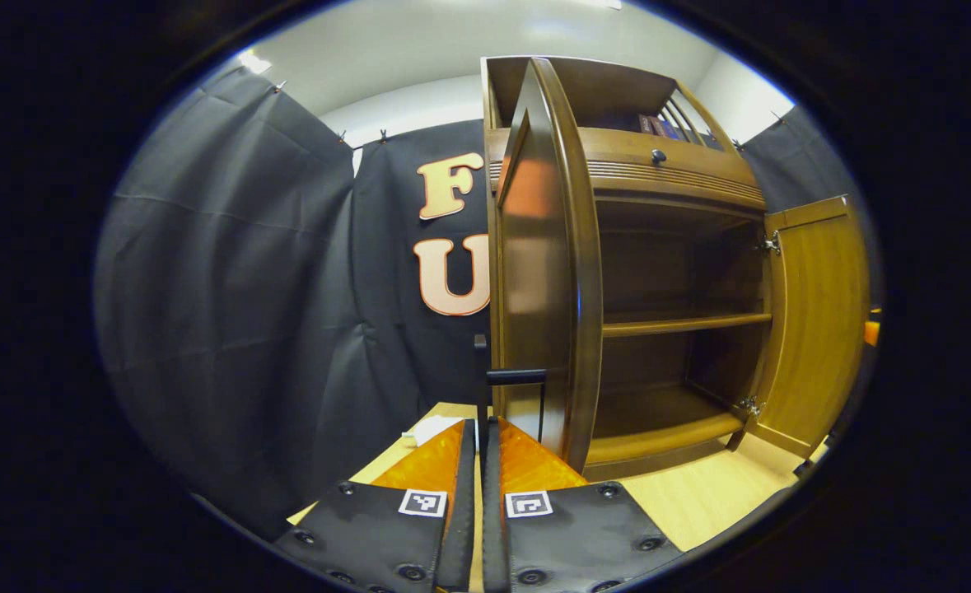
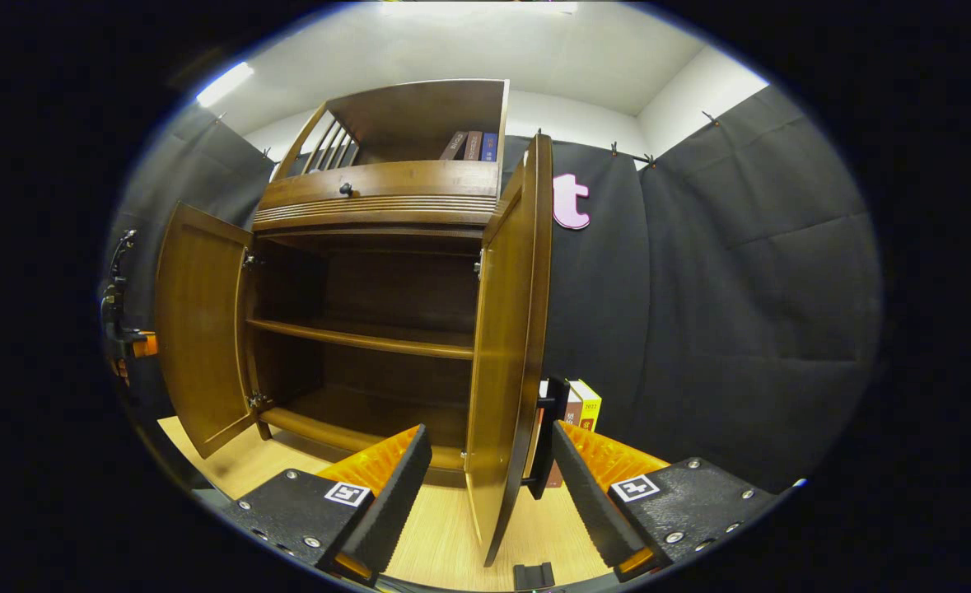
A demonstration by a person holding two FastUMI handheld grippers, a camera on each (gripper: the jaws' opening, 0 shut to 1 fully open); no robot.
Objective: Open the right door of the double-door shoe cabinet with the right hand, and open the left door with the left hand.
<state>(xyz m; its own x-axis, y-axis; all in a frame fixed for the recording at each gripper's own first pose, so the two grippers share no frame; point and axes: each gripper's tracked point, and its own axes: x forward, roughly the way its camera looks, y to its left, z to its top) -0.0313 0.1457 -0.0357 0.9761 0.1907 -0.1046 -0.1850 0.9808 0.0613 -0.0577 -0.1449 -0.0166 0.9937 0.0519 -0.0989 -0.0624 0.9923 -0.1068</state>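
Left gripper (image 1: 478,432), fingers pressed together, clamps the left door (image 1: 534,272) handle (image 1: 516,376) just ahead; right gripper (image 2: 489,449), spread, straddles the right door (image 2: 506,329) edge; both doors swung wide; task apparently complete.

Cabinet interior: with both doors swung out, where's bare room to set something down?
Inside the brown wooden cabinet, the middle shelf and the bottom board look bare. The pale wooden floor in front is bare too. The top cubby is crowded on its right by upright books.
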